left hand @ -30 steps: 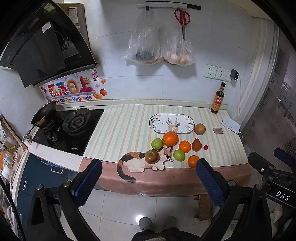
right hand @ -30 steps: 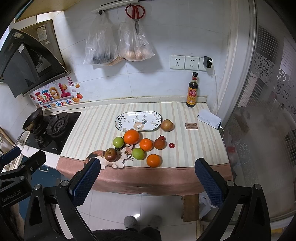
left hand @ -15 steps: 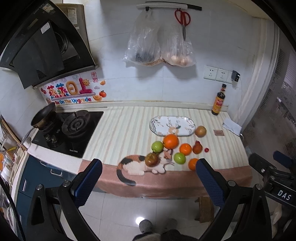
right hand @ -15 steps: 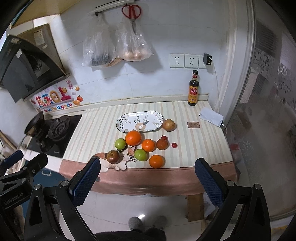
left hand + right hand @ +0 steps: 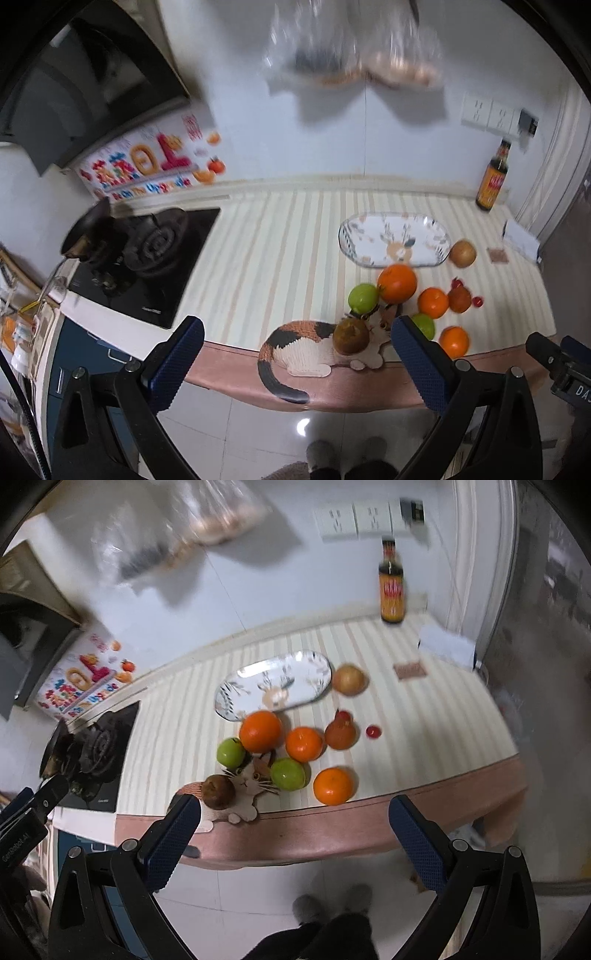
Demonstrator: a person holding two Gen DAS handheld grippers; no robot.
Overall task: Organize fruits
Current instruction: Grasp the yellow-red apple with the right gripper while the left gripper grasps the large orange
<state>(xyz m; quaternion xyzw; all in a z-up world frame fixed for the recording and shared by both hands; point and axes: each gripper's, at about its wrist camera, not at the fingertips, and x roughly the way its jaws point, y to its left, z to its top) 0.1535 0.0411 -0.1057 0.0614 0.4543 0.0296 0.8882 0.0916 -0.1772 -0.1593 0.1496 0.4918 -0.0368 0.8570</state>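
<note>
Above floor, short of counter edge: L gripper (image 5: 295,360) & R gripper (image 5: 294,836), both level, spread wide, empty, facing fruits (image 5: 288,749).

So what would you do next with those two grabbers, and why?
Probably ease the right gripper forward toward the nearest orange. Both sets of jaws are open and empty, short of the counter edge; the plate holds no fruit, and that orange sits alone at the front.
</note>
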